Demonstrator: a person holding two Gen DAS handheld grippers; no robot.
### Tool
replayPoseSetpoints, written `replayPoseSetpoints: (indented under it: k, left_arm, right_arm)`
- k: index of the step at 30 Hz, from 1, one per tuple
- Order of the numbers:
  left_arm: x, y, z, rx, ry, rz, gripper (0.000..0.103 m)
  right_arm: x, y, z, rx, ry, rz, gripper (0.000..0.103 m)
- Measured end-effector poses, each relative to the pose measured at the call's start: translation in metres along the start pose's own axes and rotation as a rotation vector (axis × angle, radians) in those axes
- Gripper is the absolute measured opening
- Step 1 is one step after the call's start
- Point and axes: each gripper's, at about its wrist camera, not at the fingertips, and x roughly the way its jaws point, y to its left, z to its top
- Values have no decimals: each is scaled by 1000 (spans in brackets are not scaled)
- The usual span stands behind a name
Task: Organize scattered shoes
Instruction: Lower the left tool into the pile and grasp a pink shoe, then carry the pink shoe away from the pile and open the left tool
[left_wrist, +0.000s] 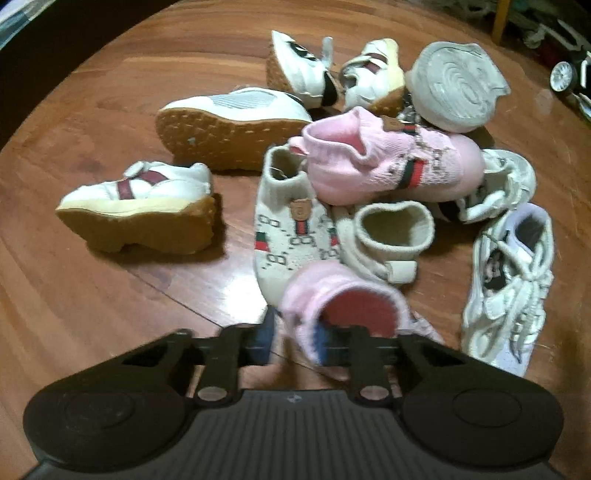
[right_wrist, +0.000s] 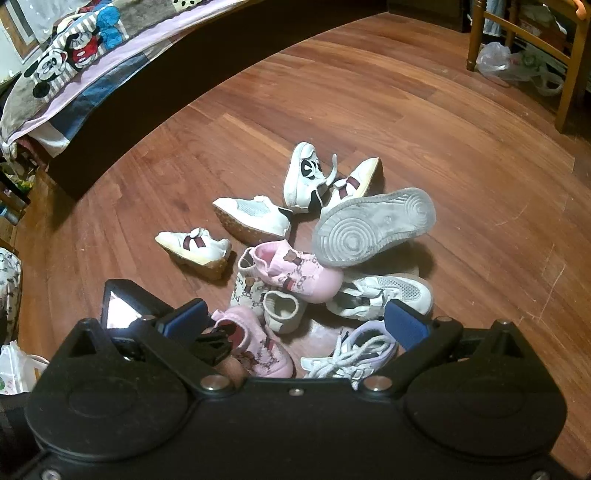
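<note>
The left gripper (left_wrist: 293, 341) is clenched on the knitted collar of the near pink sock-style shoe (left_wrist: 343, 306), one blue pad inside the opening and one outside; the right gripper (right_wrist: 295, 325) hangs released, its blue pads wide over the white-and-lilac laced trainer (right_wrist: 354, 354). Nothing looks sorted yet: every shoe lies in one heap on the wooden floor (right_wrist: 369, 92), so nearly the whole job remains, I judge. Just beyond the left jaws, a cream patterned sock shoe (left_wrist: 291, 236) and a cream strap bootie (left_wrist: 388, 240) press against the held shoe and may drag along. Farther off, its pink mate (left_wrist: 391, 162) lies atop the pile beneath a grey upturned sole (left_wrist: 454, 88)
</note>
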Motion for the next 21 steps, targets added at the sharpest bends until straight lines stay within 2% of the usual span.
replayPoseSetpoints:
  k: [5, 9, 13, 18, 21]
  left_arm:
    - [-18, 5, 5, 57, 13, -38, 9]
    - [-36, 13, 11, 144, 37, -28, 9]
    - [-53, 16, 13, 303, 63, -20, 9]
    - [-78, 13, -6, 588, 126, -70, 9]
    - [-78, 16, -28, 629, 165, -111, 9]
  right_arm:
    - [-8, 2, 3, -2, -19, 15, 103]
    - [-13, 6, 6, -8, -34, 25, 103]
    - [-14, 8, 7, -14, -40, 23, 103]
    - [-11, 9, 7, -18, -33, 9, 103]
    - [-5, 12, 6, -33, -18, 1, 103]
